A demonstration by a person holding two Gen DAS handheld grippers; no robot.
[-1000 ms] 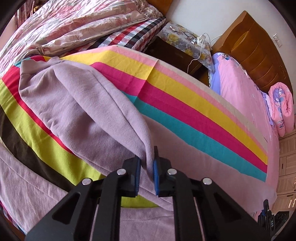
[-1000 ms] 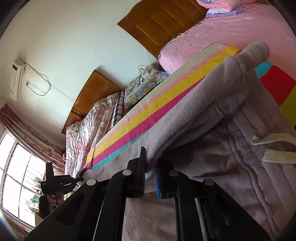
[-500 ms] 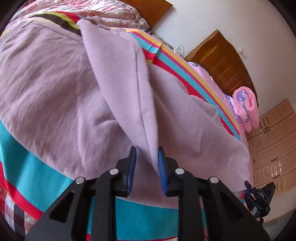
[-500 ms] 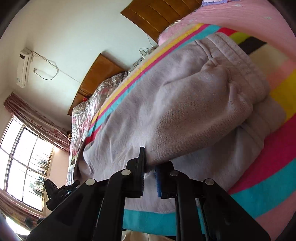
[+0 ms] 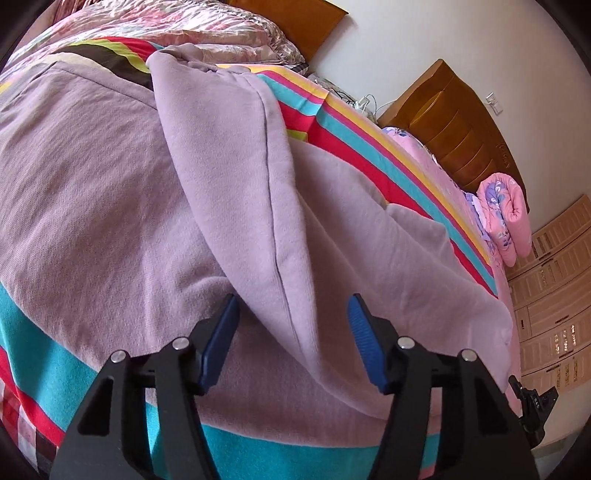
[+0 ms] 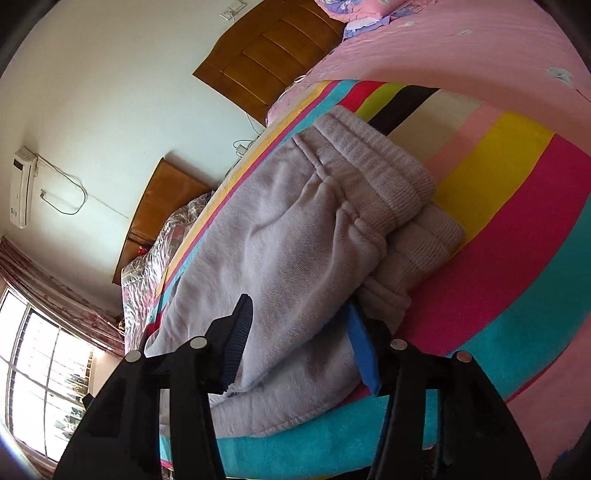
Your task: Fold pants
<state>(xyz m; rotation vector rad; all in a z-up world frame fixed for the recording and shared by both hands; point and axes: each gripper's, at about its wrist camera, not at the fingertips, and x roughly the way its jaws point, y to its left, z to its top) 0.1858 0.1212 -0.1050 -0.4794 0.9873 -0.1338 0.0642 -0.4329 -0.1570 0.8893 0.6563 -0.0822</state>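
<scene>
Lilac sweatpants (image 5: 122, 206) lie on a bright striped blanket (image 5: 354, 136) on a bed, folded lengthwise with one leg laid over the other. In the left wrist view my left gripper (image 5: 291, 314) is open, and a raised fold of the leg (image 5: 258, 192) runs down between its blue pads without being pinched. In the right wrist view the ribbed waistband (image 6: 384, 166) lies at the upper right. My right gripper (image 6: 301, 325) is open, straddling the hip edge of the pants (image 6: 295, 240).
A wooden headboard (image 5: 458, 122) and a rolled pink quilt (image 5: 506, 214) are at the right. A floral duvet (image 5: 147, 26) lies on a second bed behind. The right wrist view shows a window (image 6: 40, 376) and a wall air conditioner (image 6: 20, 184).
Both grippers have opened and let go of the pants. The lifted cloth now lies on the lower layer on the blanket.
</scene>
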